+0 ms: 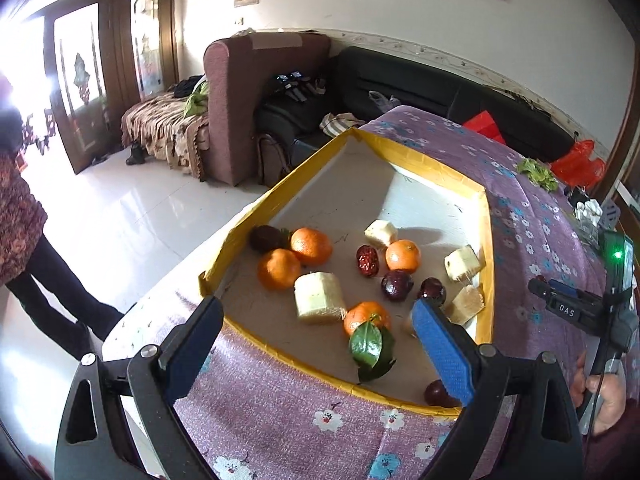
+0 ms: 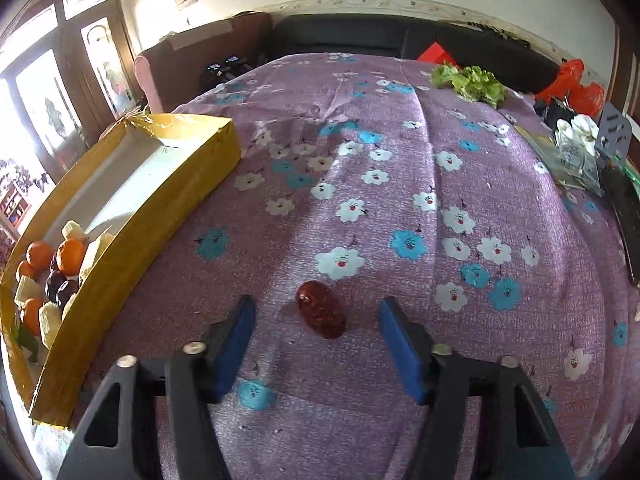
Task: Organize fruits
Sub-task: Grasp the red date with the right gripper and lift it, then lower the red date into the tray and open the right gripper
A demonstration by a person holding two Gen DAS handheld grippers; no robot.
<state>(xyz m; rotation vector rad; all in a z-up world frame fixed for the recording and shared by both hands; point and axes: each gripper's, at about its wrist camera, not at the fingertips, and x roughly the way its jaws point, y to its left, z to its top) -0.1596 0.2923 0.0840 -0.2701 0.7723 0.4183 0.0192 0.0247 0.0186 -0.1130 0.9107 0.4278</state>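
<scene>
While parted, right gripper (image 2: 318, 320) around red date (image 2: 321, 314).

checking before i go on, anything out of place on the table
Yes: one red date lies alone on the purple floral cloth, outside the yellow box where the oranges, dark plums and pale cut chunks sit. The right hand-held gripper is open around it, not touching. Nothing looks spilled or damaged.

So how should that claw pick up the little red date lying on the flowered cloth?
Probably across its narrow middle. The red date lies flat on the tablecloth, its long axis running roughly away from the right gripper, whose open fingers already flank its two long sides. Coming straight down from above and closing should pinch the short width.
</scene>
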